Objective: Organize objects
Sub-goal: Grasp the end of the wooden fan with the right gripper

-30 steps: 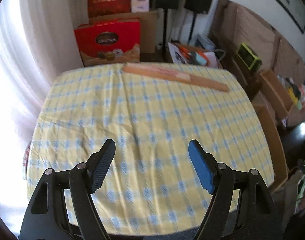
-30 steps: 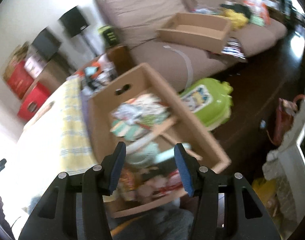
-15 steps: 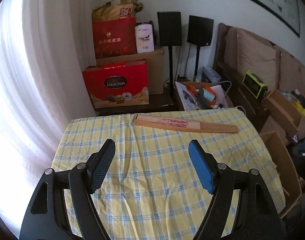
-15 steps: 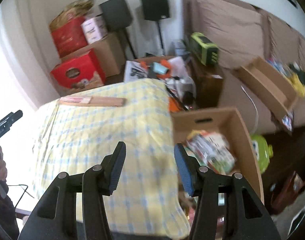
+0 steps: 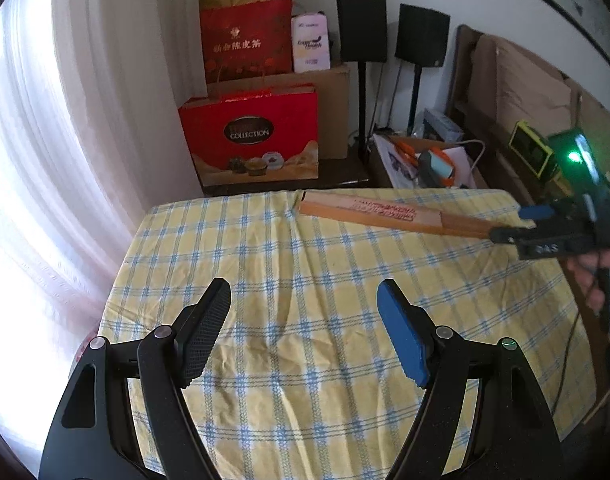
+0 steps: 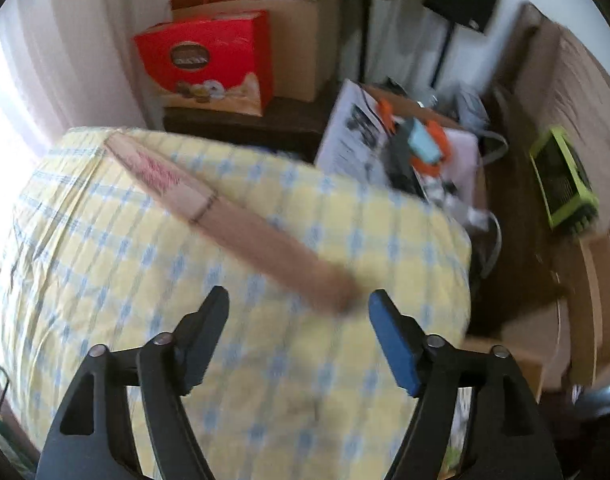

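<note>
While the long cardboard box (image 6: 241,220) lies flat at the far edge of the checked tablecloth (image 5: 305,320), both grippers gape empty, so the right gripper (image 6: 297,316), nearest its end, should straddle it squarely before closing; the left gripper (image 5: 305,320) hovers well short.

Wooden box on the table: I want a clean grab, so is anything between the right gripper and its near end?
Nothing visible. The right gripper is open, the box end just ahead, only tablecloth between.
</note>
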Demonstrator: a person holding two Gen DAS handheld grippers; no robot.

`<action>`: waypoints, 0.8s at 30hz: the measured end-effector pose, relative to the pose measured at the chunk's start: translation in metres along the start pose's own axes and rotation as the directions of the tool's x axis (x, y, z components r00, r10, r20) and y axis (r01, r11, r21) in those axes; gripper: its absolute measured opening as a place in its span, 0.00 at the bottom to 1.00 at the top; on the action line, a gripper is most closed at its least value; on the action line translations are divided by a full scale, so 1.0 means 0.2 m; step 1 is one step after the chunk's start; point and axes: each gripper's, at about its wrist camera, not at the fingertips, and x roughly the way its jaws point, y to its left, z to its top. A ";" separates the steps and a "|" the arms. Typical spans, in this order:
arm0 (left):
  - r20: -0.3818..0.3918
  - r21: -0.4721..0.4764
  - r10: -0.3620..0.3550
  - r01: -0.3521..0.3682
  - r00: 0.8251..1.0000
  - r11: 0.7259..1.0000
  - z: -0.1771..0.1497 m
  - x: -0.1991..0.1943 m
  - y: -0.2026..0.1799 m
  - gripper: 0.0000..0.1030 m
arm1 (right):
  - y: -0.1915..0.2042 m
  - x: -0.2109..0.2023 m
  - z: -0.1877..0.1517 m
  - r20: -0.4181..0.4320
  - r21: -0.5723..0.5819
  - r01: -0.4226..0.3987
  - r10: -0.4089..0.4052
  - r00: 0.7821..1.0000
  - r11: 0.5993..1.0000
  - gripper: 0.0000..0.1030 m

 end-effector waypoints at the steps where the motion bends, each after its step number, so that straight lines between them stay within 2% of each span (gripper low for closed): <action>1: -0.003 -0.001 -0.002 0.002 1.000 1.000 0.00 0.01 0.00 0.71 | 0.01 0.03 0.03 0.004 -0.021 0.005 -0.005 1.000 1.000 0.80; 4: -0.011 -0.005 -0.015 0.015 1.000 1.000 -0.02 0.01 0.00 0.71 | 0.05 0.13 0.08 -0.012 -0.069 0.015 -0.016 1.000 0.997 0.80; 7: -0.012 -0.003 -0.035 0.035 0.999 0.999 -0.02 0.01 0.00 0.71 | 0.04 0.18 0.08 -0.026 -0.059 -0.006 0.005 1.000 0.998 0.78; 10: -0.006 0.006 -0.050 0.050 0.999 0.999 -0.02 0.00 0.01 0.71 | 0.04 0.19 0.07 -0.050 -0.015 -0.048 0.048 0.998 0.999 0.64; 12: -0.004 0.008 -0.049 0.049 0.999 0.999 -0.02 -0.01 0.02 0.71 | 0.09 0.16 0.06 -0.063 -0.052 -0.041 0.038 0.997 0.998 0.48; 13: -0.004 0.007 -0.049 0.049 0.999 0.999 -0.02 -0.01 0.02 0.71 | 0.11 0.14 0.05 -0.068 -0.068 -0.041 0.036 0.997 0.997 0.45; 15: -0.007 0.003 -0.047 0.047 0.999 0.999 -0.03 -0.02 0.03 0.71 | 0.17 0.10 0.00 -0.085 -0.072 -0.069 0.062 0.994 0.995 0.36; 18: -0.011 0.001 -0.044 0.044 0.999 0.999 -0.04 -0.04 0.05 0.71 | 0.26 0.02 -0.09 -0.099 -0.077 -0.146 0.138 0.986 0.986 0.28; 21: -0.009 -0.004 -0.042 0.042 0.999 0.999 -0.04 -0.08 0.08 0.71 | 0.36 -0.07 -0.21 -0.122 -0.104 -0.201 0.188 0.974 0.974 0.25; 24: -0.004 -0.008 -0.043 0.043 0.999 0.999 -0.05 -0.13 0.10 0.71 | 0.43 -0.16 -0.36 -0.158 -0.151 -0.202 0.178 0.971 0.968 0.25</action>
